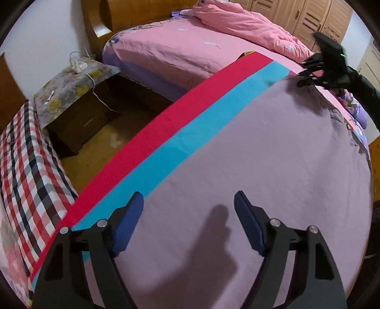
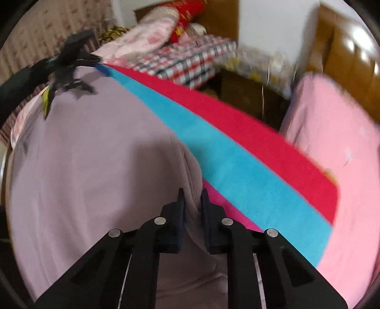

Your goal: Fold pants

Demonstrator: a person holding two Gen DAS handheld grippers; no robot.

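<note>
Lighting: even indoor light, moderately bright, source overhead by the shadows; a soft gripper-shaped shadow (image 1: 213, 240) lies on the lilac pants (image 1: 261, 166), and glare patches sit on the glossy wooden headboard (image 2: 353, 54). Picture quality: left wrist view sharp; right wrist view motion-blurred, worst toward the far bedding (image 2: 190, 59). Distortion: strong fisheye bowing of straight edges, with dark vignette corners in both views.

Legible text: none found in either wrist view.

Checked the pants (image 1: 261, 154), striped cloth (image 1: 166, 133), checked cover (image 1: 30, 180), red cushion (image 2: 187, 16) and wardrobe doors (image 1: 308, 21). The cushion carries pale markings, too blurred to read; the other surfaces bear only plain colour or pattern, no letters or numbers.
</note>
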